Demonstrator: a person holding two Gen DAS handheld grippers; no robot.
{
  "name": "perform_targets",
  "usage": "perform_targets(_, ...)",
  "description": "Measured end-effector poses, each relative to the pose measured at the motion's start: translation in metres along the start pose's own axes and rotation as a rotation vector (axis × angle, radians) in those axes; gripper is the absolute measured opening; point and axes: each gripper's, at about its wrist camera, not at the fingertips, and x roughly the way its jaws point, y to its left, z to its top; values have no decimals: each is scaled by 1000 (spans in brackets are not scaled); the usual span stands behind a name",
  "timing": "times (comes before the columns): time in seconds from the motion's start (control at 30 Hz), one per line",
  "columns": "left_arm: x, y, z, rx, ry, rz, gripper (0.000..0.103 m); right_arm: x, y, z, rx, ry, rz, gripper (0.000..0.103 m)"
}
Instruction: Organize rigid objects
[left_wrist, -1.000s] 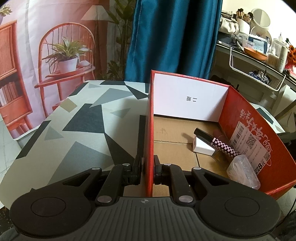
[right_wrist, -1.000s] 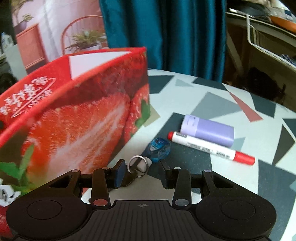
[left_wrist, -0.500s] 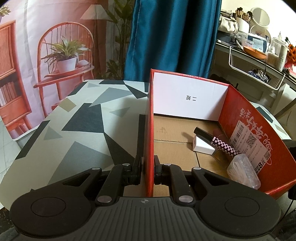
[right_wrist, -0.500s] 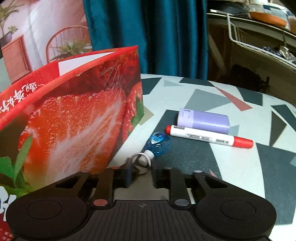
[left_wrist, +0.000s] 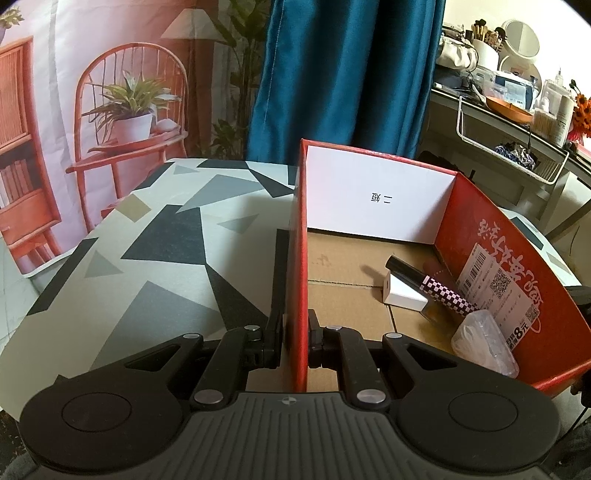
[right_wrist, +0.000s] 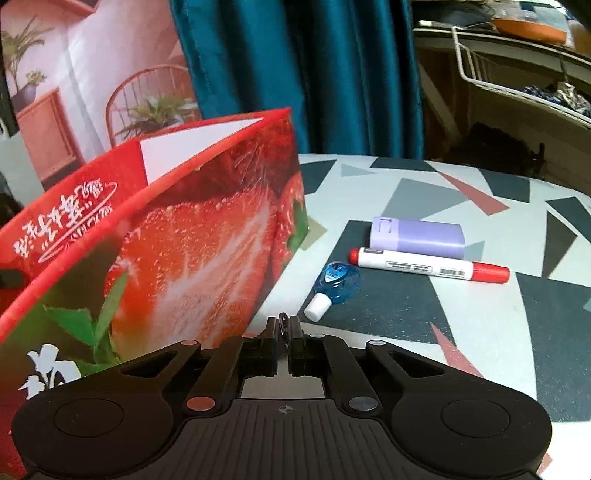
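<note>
My left gripper is clamped on the near wall of the red box, one finger outside and one inside, pads pressed against the cardboard. The box stands on the patterned table. My right gripper has its jaws drawn nearly together on a small metal ring, which pokes up between the pads; what hangs below it is hidden by the fingers. This gripper sits just beside the box's strawberry-printed outer wall.

Ahead of the right gripper, on the table, a blue correction tape lies closest, its white cap pointing towards me. Beyond it a red-capped marker lies crosswise, and a lilac case lies just behind the marker, parallel to it.

Only the left wrist view looks into the box: on the cardboard floor near the right wall are a small white box, a black tube with a checkered band resting across it, and a clear plastic pouch nearer to me. Only the right wrist view shows the loose items outside.
</note>
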Motion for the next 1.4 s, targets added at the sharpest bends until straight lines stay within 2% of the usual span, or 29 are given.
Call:
perform_targets(0.27,1,1,0,-2,0,-6,14,14,-5,-2,32,24,-20,10)
perform_targets(0.43,2,0,0,1,3,-1,14,13,-7,-1,62,-4,-16,3)
perform_targets(0.67,2,0,0,1,3,-1,14,-17,-8,19,72,-103,-8,1)
perform_targets(0.93,2,1,0,-1,1,-6,14,-66,6,64,7,-250,32,1)
perform_targets(1.17,3,1,0,0,3,-5,14,-94,40,97,-77,-343,129,1)
perform_targets(1.3,4,1,0,1,3,-6,14,-90,68,102,-136,-306,212,1)
perform_targets(1.4,4,1,0,1,3,-6,14,-77,88,96,-174,-246,262,1)
